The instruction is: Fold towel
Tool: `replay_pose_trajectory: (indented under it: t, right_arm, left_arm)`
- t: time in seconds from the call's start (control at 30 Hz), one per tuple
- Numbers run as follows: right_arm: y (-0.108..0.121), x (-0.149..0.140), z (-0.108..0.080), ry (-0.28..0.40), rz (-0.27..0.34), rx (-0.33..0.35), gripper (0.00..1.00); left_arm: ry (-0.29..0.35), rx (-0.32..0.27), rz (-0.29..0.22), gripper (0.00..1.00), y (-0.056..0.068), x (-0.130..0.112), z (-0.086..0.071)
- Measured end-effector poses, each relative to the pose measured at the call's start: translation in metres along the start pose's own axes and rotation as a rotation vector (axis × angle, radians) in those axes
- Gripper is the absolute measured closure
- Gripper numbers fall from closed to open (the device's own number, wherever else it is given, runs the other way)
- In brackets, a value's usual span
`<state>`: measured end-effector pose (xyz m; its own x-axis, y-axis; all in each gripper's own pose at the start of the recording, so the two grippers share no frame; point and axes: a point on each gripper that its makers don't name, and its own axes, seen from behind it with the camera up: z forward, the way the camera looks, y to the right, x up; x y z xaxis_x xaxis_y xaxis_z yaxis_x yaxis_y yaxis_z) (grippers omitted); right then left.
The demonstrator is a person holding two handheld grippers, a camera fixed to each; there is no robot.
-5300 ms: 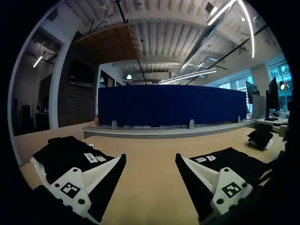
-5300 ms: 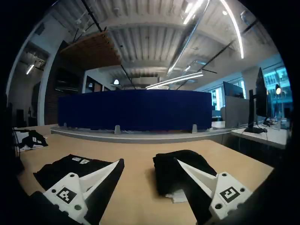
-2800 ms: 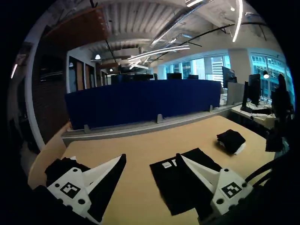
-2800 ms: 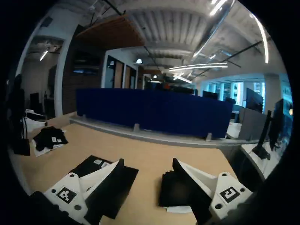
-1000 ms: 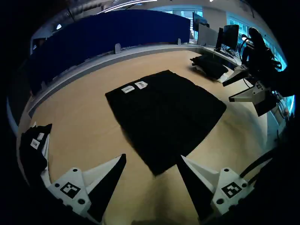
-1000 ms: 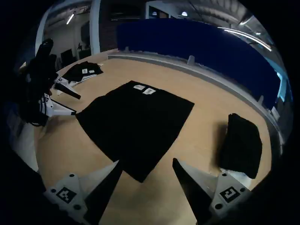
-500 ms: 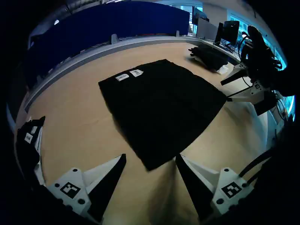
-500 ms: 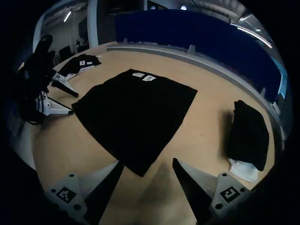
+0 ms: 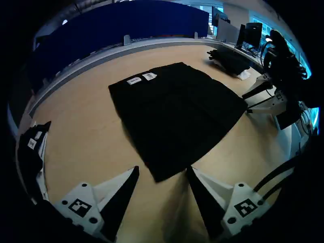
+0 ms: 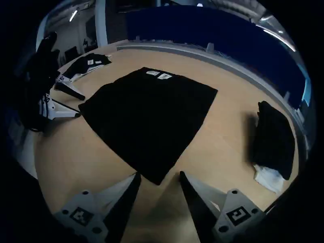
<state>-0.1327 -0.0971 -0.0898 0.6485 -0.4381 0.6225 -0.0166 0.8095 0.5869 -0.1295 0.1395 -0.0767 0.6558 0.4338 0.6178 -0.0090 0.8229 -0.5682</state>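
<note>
Black flat towel (image 9: 178, 117), wooden table (image 9: 85, 133)

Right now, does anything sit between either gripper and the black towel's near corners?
Nothing visible does. The left gripper and the right gripper each have a corner of the towel right at their open fingertips, with bare table around it. The folded black pile lies off to the side.

Light wooden table (image 9: 81, 117), black towel (image 9: 174, 109) flat on it, dark folded stack (image 10: 273, 137) and dark pile (image 10: 85, 64) at either side.
</note>
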Motion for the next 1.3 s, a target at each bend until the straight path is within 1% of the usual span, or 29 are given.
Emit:
replay_pose_trajectory:
  t: [0.1,0.13,0.23,0.3,0.4,0.53,0.73,0.87,1.1,1.3]
  right_arm:
    - [-0.001,-0.001,0.001,0.001,0.007,-0.002,0.36]
    - [-0.001,-0.001,0.001,0.001,0.007,-0.003,0.4]
    - [-0.001,0.0,0.001,0.0,0.007,-0.01,0.6]
    - [0.001,0.0,0.0,0.0,0.005,-0.017,0.69]
    - [0.001,-0.001,0.0,-0.001,0.008,-0.018,0.73]
    - [0.001,0.0,-0.001,-0.002,0.024,-0.017,0.79]
    - [0.0,0.001,-0.002,-0.005,0.042,-0.009,0.84]
    - [-0.001,0.006,-0.003,0.004,0.042,-0.006,0.86]
    - [0.0,0.012,-0.005,0.013,0.048,-0.004,0.87]
    - [0.0,0.017,-0.009,0.017,0.049,0.0,0.87]
  left_arm:
    - [0.0,0.0,0.005,0.29,0.005,0.001,0.0]
    - [0.0,-0.001,0.006,0.33,0.006,0.001,0.0]
    - [0.0,-0.003,0.009,0.43,0.009,0.001,0.0]
    - [-0.001,-0.003,0.01,0.49,0.011,0.002,0.0]
    - [-0.005,-0.002,0.009,0.58,0.011,0.002,-0.002]
    - [-0.012,0.012,0.006,0.7,0.007,0.002,-0.001]
    - [-0.021,0.033,0.007,0.88,0.003,0.002,0.0]
    - [-0.026,0.036,0.014,0.9,0.003,0.002,0.0]
    - [-0.032,0.036,0.02,0.91,0.003,0.001,-0.002]
    - [-0.026,0.042,0.02,0.91,0.004,0.005,-0.007]
